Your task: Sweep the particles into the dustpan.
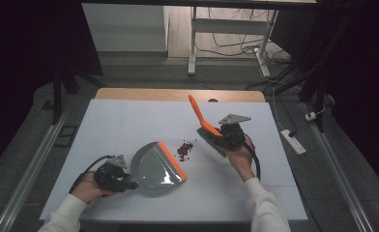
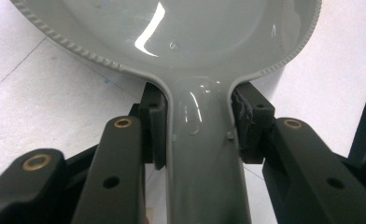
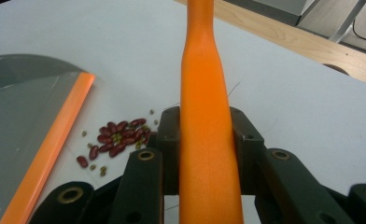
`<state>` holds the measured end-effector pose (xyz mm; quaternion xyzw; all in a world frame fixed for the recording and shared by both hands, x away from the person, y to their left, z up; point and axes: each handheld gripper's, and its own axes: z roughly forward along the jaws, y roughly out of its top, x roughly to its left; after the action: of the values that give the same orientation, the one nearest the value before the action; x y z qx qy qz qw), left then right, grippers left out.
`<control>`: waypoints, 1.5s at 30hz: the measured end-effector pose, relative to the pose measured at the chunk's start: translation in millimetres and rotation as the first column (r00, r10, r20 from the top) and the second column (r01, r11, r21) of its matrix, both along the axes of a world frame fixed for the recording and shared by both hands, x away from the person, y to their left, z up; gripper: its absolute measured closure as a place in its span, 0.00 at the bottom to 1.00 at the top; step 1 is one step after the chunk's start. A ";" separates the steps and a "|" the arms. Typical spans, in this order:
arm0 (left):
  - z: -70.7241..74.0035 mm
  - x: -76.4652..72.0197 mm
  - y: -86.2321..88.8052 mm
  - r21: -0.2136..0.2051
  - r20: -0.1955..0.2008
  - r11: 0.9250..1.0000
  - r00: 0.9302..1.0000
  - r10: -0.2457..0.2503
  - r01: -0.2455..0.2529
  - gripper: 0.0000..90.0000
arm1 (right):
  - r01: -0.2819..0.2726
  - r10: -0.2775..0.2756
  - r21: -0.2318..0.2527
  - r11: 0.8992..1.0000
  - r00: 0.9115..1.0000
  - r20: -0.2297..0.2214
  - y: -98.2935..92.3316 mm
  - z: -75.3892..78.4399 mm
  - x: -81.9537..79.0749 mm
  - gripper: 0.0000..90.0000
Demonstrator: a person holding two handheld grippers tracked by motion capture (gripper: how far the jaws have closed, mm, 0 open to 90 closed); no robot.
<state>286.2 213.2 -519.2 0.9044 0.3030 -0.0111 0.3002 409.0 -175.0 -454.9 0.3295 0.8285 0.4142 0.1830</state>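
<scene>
A grey dustpan with an orange lip lies on the white table, its mouth facing a small pile of red beans. My left gripper is shut on the dustpan's handle, one pad on each side. To the right of the beans, my right gripper is shut on the orange handle of a brush, whose dark bristles rest near the table. In the right gripper view the beans lie just left of the jaws, beside the dustpan's orange lip.
The white sheet covers a wooden table whose far edge shows. Beyond stand a white desk frame and floor cables. A power strip lies off the table's right side. Metal rails run along both sides.
</scene>
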 end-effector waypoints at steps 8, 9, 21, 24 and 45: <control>0.4 1.0 0.7 -0.010 -0.004 1.000 1.000 0.017 -0.017 0.68 | 0.032 -0.033 -0.032 0.999 0.999 -0.021 9.8 -14.7 22.1 0.78; 0.3 1.2 0.8 -0.009 -0.004 1.000 1.000 0.018 -0.018 0.68 | 0.033 -0.034 -0.039 0.999 0.999 -0.023 11.3 -17.0 23.9 0.78; -1.5 3.1 1.1 -0.008 -0.019 1.000 1.000 0.010 -0.011 0.68 | 0.023 -0.025 -0.090 0.996 0.999 -0.025 25.6 -31.9 28.6 0.78; -2.1 3.4 1.0 -0.013 -0.023 1.000 1.000 0.015 -0.015 0.68 | 0.023 -0.025 -0.092 0.995 0.999 -0.028 26.1 -33.4 28.7 0.78; -3.3 5.2 1.1 -0.020 -0.035 1.000 0.999 0.018 -0.018 0.68 | 0.001 -0.003 -0.102 0.995 1.000 -0.026 32.5 -37.8 22.0 0.78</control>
<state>291.4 214.3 -522.5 0.8982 0.3161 -0.0274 0.3043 431.0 -142.5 -492.7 0.3260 0.8507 0.3666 0.1891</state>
